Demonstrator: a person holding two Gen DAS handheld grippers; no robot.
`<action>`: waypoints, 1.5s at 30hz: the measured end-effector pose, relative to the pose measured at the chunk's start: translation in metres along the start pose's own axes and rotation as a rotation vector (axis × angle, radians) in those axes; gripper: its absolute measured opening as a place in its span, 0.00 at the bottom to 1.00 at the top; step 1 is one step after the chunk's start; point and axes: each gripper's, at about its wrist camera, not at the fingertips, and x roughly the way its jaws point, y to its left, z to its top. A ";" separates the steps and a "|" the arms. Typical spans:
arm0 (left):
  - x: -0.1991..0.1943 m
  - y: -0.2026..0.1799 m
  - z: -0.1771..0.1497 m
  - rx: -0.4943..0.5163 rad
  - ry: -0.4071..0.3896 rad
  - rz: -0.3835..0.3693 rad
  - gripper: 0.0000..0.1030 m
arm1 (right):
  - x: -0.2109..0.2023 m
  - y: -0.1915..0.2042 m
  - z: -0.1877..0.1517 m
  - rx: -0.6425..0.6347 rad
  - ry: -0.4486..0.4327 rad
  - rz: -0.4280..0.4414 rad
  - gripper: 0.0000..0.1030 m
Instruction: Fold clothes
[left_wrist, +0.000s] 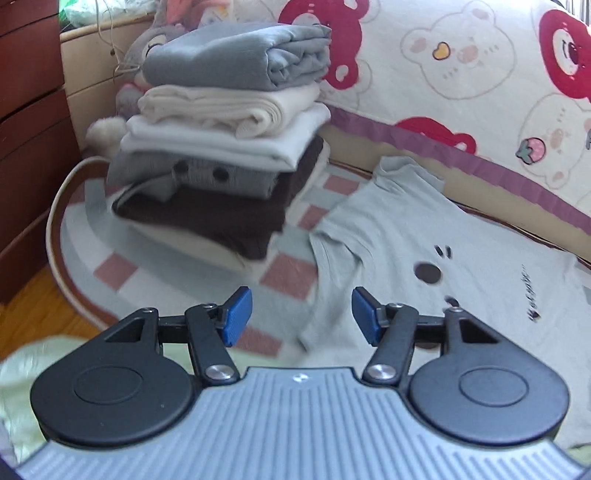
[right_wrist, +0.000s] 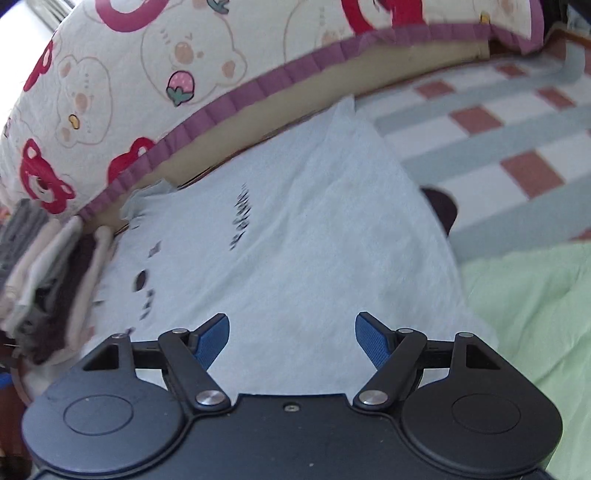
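A pale blue-grey T-shirt (left_wrist: 424, 254) with a dark face print and dark lettering lies spread flat on the checked bed cover; it also shows in the right wrist view (right_wrist: 314, 236). My left gripper (left_wrist: 302, 317) is open and empty, hovering over the shirt's left sleeve edge. My right gripper (right_wrist: 291, 343) is open and empty, just above the shirt's lower part. A stack of folded clothes (left_wrist: 225, 140), grey on top, then cream, white, grey knit and brown, stands left of the shirt; it also shows in the right wrist view (right_wrist: 48, 280).
A bear-print quilt (left_wrist: 461, 66) with a purple border lies along the far side of the bed. A light green cloth (right_wrist: 535, 314) lies right of the shirt. A dark wooden dresser (left_wrist: 29, 129) stands at the left, by the wood floor (left_wrist: 40, 310).
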 end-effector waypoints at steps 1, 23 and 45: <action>-0.008 0.000 0.001 -0.045 -0.016 0.008 0.56 | -0.007 0.006 -0.003 0.007 0.018 0.026 0.77; 0.026 0.003 -0.115 -0.204 0.085 -0.103 0.60 | -0.024 -0.002 -0.026 -0.185 -0.261 -0.153 0.75; 0.048 0.012 -0.155 -0.362 0.233 -0.306 0.64 | 0.009 -0.084 -0.022 0.226 -0.340 -0.064 0.07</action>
